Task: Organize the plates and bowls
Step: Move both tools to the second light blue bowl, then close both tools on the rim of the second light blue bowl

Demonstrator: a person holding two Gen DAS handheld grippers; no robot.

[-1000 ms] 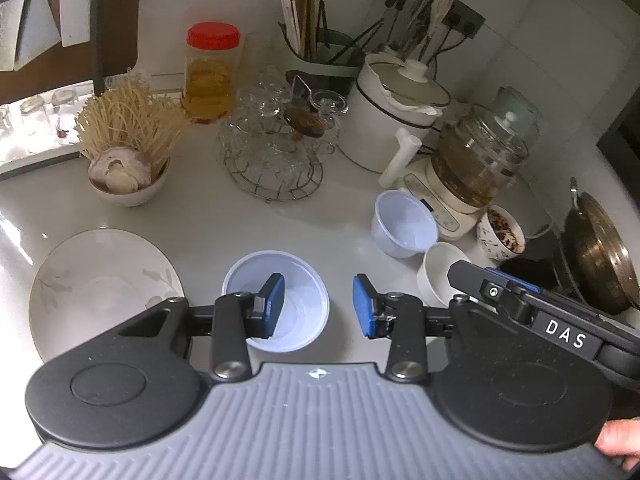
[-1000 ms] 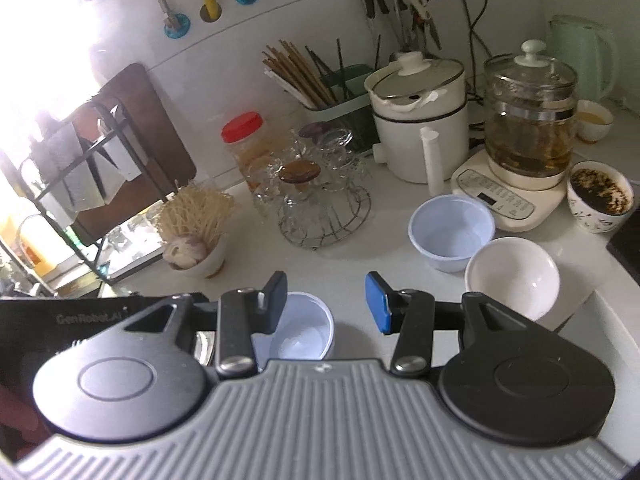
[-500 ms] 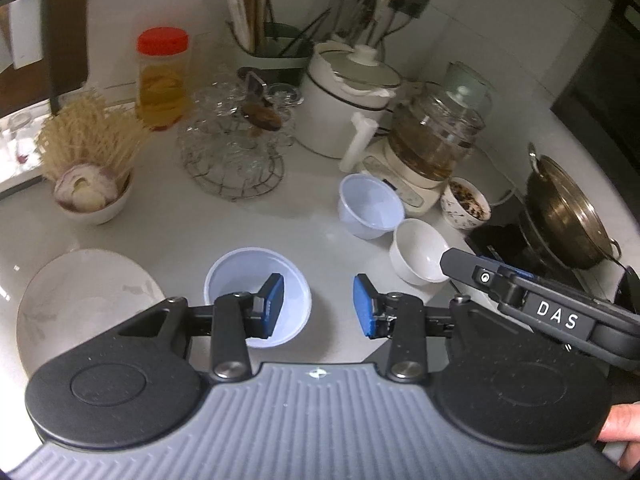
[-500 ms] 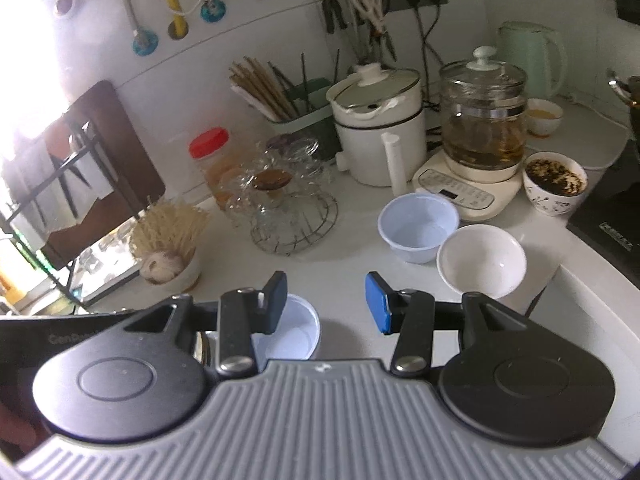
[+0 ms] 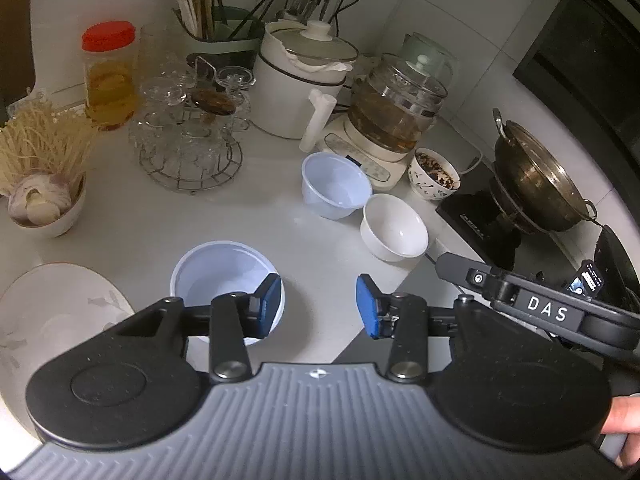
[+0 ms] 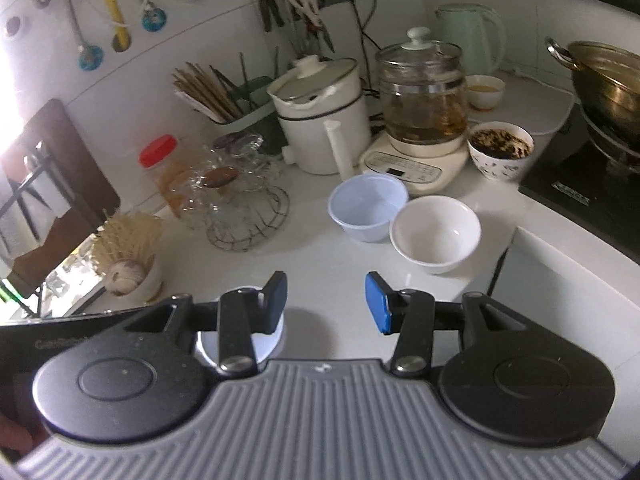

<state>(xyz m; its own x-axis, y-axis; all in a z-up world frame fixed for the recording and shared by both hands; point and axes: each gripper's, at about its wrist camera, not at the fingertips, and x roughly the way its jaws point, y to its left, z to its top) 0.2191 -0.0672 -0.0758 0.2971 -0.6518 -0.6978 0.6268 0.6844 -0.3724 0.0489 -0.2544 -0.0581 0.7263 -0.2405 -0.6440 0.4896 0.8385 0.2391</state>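
A white counter carries everything. At its left edge lies a wide white plate with a faint leaf pattern. Farther back stand a white cooker and a glass kettle on its base. A wire rack of glasses sits left of them, near a red-lidded jar.

Three empty bowls are out. A pale blue plastic bowl sits just right of the plate, near the counter's front. A second blue bowl and a white bowl stand touching or nearly so, in front of the kettle base.

The left gripper hangs over the near blue bowl's right rim, its fingers apart and widening, nothing between them. The right gripper is spread over bare counter, holding nothing.
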